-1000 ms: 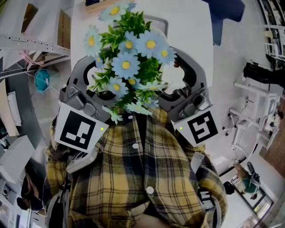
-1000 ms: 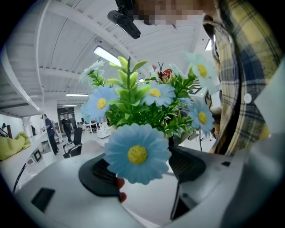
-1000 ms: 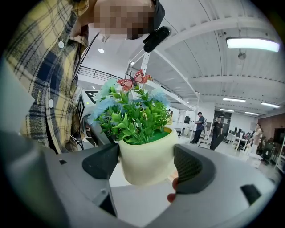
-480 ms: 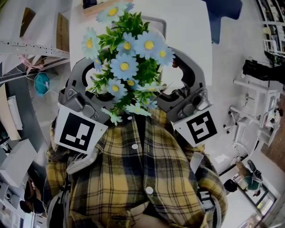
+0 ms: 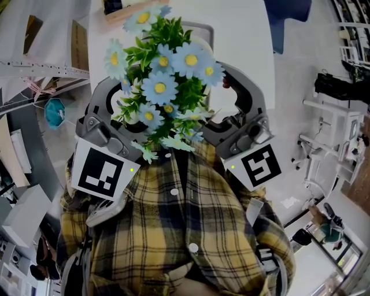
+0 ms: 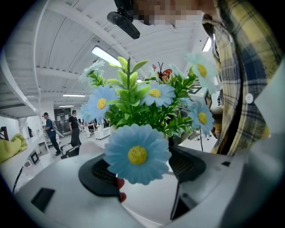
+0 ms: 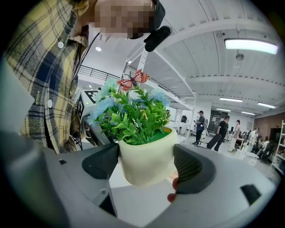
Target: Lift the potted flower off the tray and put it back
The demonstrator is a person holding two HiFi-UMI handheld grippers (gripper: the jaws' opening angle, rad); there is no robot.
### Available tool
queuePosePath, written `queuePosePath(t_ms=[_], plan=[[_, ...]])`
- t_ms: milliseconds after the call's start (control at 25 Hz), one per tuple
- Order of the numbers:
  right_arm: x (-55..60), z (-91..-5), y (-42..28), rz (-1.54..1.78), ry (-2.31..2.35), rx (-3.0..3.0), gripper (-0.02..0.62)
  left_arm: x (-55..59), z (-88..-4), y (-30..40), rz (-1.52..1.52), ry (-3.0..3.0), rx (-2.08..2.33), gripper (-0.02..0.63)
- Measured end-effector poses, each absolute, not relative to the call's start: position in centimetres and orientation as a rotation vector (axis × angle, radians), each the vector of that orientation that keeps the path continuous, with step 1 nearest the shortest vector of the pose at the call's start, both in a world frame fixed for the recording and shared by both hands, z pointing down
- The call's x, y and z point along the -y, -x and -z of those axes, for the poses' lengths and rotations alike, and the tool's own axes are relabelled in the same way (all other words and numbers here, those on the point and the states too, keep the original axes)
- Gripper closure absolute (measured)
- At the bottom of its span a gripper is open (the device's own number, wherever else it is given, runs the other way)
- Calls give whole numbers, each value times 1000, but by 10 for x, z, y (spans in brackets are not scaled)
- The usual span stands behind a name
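The potted flower (image 5: 165, 87), blue daisies over green leaves, hangs in the air close under the head camera, above my plaid shirt. My left gripper (image 5: 115, 110) reaches in from the left and my right gripper (image 5: 240, 104) from the right. In the right gripper view the cream pot (image 7: 147, 156) sits between the right gripper's (image 7: 147, 162) dark pads, which press its sides. In the left gripper view the left gripper (image 6: 144, 171) holds the plant between its pads. There a large blue daisy (image 6: 138, 153) hides the pot. A red butterfly (image 7: 132, 80) tops the plant.
Below lies a white table (image 5: 243, 34), with a tan-edged tray (image 5: 124, 11) partly visible at the frame's top. A blue chair (image 5: 292, 17) stands at the upper right. Shelving and clutter line the left side. Several people (image 7: 222, 129) stand far off in the hall.
The flower and both grippers have drifted slightly up and left in the head view. Both grips look unchanged.
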State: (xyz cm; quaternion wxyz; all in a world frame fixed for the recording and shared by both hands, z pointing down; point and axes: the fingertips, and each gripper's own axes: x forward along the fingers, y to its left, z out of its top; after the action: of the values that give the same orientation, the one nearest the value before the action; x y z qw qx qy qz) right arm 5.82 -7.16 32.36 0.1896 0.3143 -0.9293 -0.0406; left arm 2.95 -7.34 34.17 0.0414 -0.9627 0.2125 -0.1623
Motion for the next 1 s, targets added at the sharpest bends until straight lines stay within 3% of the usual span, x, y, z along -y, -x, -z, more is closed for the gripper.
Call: queuePosePath(t_ms=[1000], plan=[[62,-326,-56,-73,-860,2617,225,62,-344,-27,657,3063,-610,270]])
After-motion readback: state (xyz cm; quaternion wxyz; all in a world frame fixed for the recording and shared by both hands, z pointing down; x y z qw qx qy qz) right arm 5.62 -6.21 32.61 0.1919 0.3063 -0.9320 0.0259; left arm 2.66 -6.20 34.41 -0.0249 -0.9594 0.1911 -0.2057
